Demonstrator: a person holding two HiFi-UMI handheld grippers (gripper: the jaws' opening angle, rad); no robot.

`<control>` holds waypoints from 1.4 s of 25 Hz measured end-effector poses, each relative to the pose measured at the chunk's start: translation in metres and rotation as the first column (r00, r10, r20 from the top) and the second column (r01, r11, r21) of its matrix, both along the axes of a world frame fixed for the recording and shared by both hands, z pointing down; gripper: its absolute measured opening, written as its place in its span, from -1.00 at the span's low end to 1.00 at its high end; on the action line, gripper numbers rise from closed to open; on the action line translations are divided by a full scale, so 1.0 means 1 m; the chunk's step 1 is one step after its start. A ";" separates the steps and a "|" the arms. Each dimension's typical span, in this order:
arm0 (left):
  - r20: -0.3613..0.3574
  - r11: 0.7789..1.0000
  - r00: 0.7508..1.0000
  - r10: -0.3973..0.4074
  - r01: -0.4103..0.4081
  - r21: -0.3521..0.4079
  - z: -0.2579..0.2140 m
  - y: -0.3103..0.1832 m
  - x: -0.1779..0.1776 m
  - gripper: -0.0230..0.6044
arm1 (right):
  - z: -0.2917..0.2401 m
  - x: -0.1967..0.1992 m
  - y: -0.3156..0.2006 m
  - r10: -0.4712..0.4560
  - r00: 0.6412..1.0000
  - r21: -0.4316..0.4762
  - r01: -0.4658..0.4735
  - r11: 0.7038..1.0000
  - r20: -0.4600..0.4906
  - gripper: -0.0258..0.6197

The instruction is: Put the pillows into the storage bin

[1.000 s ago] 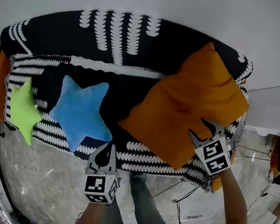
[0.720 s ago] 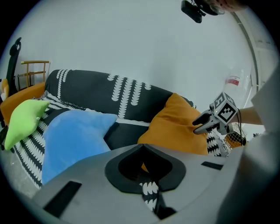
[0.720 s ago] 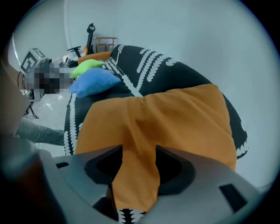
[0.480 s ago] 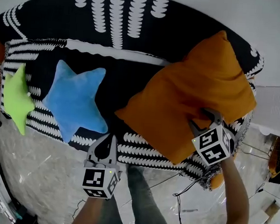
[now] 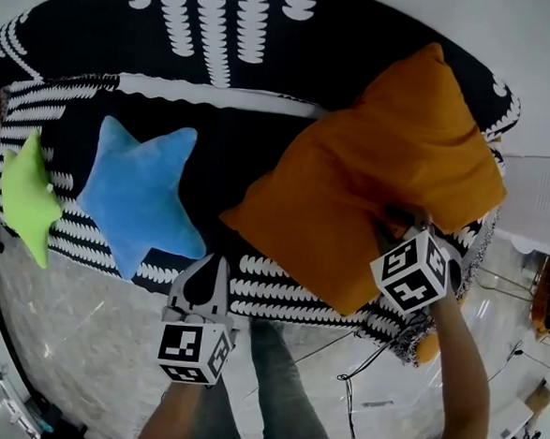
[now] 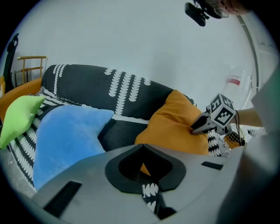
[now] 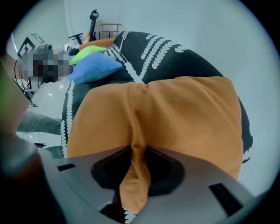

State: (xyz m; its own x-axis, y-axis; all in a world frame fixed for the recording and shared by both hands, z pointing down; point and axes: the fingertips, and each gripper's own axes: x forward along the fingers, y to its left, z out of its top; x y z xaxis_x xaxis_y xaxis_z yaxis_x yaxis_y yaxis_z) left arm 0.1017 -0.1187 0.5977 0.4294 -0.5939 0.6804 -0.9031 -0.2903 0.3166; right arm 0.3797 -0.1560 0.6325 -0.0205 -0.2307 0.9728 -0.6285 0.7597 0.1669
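Observation:
A big orange pillow (image 5: 353,182) lies on the right half of the black-and-white sofa (image 5: 240,43). My right gripper (image 5: 402,223) is shut on a fold of its near edge, and the pinched cloth runs down between the jaws (image 7: 134,151). A blue star pillow (image 5: 131,199) lies on the seat's left half, with a green star pillow (image 5: 25,196) further left. My left gripper (image 5: 205,273) hovers at the sofa's front edge, between the blue star and the orange pillow, touching neither. It is shut with nothing in it (image 6: 142,148). No storage bin shows.
A marbled floor (image 5: 88,342) spreads in front of the sofa, with cables (image 5: 352,388) lying on it. A wire-mesh thing (image 5: 544,298) stands at the far right. An orange cushion (image 6: 22,89) sits at the sofa's left end, with a wooden chair (image 6: 30,63) behind it.
The right gripper's jaws, spread on the orange pillow's near edge a second ago, have shut on a fold of it. The left gripper has barely moved.

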 end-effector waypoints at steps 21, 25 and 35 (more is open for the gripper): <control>-0.005 0.999 0.999 0.045 -0.045 0.029 -0.026 0.001 -0.010 -0.89 | -0.035 -0.006 0.010 0.073 0.997 -0.021 -0.072 0.997 0.039 -0.90; -0.008 0.998 0.999 0.054 -0.053 0.044 -0.042 -0.003 -0.011 -0.89 | -0.048 -0.004 0.014 0.076 0.997 -0.001 -0.076 0.997 0.025 -0.90; 0.035 0.992 0.998 0.059 -0.063 0.105 -0.102 -0.023 -0.046 -0.89 | -0.103 -0.027 0.041 0.117 0.992 0.057 -0.119 0.991 0.037 -0.90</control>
